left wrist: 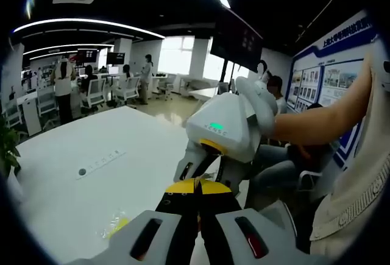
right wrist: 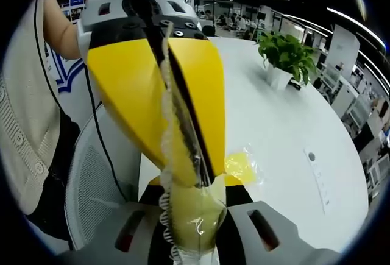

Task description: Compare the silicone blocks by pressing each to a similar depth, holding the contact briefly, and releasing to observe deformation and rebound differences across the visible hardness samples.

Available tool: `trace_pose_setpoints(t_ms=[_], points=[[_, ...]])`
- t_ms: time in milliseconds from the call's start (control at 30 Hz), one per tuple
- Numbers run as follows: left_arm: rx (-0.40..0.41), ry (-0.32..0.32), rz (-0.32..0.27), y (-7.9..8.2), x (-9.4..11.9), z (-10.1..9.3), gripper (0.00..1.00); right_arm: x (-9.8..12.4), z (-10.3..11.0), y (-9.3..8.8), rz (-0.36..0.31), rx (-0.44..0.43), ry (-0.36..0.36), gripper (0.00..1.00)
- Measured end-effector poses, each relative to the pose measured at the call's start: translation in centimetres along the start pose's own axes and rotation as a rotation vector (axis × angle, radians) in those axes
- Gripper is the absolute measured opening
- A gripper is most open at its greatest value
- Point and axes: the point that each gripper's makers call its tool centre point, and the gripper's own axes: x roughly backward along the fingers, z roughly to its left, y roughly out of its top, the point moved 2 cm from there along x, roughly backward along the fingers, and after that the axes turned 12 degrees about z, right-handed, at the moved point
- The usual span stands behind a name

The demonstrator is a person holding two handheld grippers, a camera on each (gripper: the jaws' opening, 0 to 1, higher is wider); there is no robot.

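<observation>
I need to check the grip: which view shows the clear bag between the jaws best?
The right gripper view: the clear bag fills its foreground, its serrated edge pinched between the left gripper's yellow jaws and the right gripper's own jaws. In the left gripper view, a small crinkled piece shows beside the jaws.

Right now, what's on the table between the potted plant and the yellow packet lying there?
Nothing: in the right gripper view the white table is bare between the potted plant and the yellow packet. The left gripper pinches another clear packet.
</observation>
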Motion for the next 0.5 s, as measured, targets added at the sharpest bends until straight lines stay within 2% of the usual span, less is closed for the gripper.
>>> trace_pose_setpoints(t_ms=[233, 500], points=[[0.029, -0.006, -0.025, 0.09, 0.21, 0.33, 0.0, -0.01, -0.48, 0.27, 0.004, 0.0, -0.029, 0.17], [0.03, -0.005, -0.02, -0.02, 0.15, 0.57, 0.0, -0.23, -0.64, 0.25, 0.005, 0.004, -0.024, 0.19]])
